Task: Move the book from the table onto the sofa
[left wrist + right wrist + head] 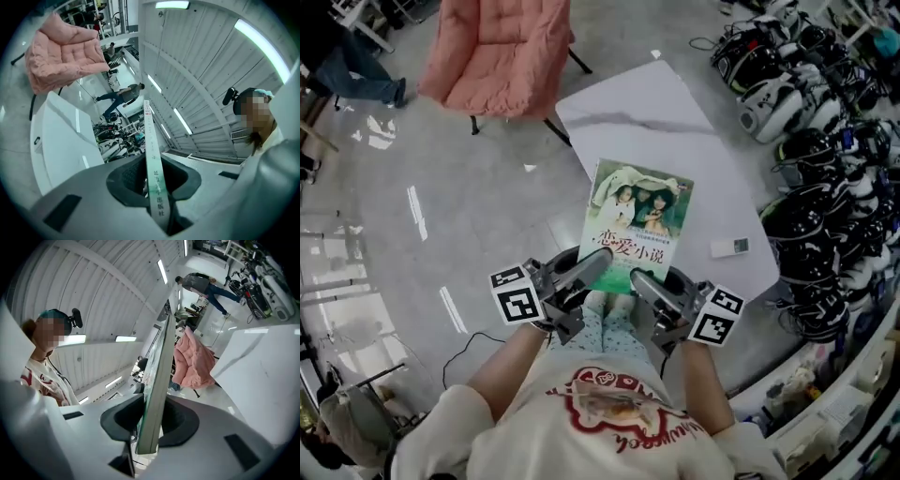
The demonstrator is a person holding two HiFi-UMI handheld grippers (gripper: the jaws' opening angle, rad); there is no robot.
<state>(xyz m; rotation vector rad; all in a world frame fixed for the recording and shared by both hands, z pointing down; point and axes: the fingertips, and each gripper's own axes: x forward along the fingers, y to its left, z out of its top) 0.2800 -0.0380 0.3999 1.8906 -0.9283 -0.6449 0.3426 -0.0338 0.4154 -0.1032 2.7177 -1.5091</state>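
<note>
The book (639, 223) is off the counter (675, 122), held flat above the counter's near edge with its green cover facing up. The left tool (595, 262) is clamped on the book's near left corner, by the spine. The right tool (642, 279) is clamped on the near edge just beside it, with the book's pages between its pads. A small white remote (730, 247) lies on the counter's right side. The pink sofa (502, 52) stands beyond the counter's far left corner.
</note>
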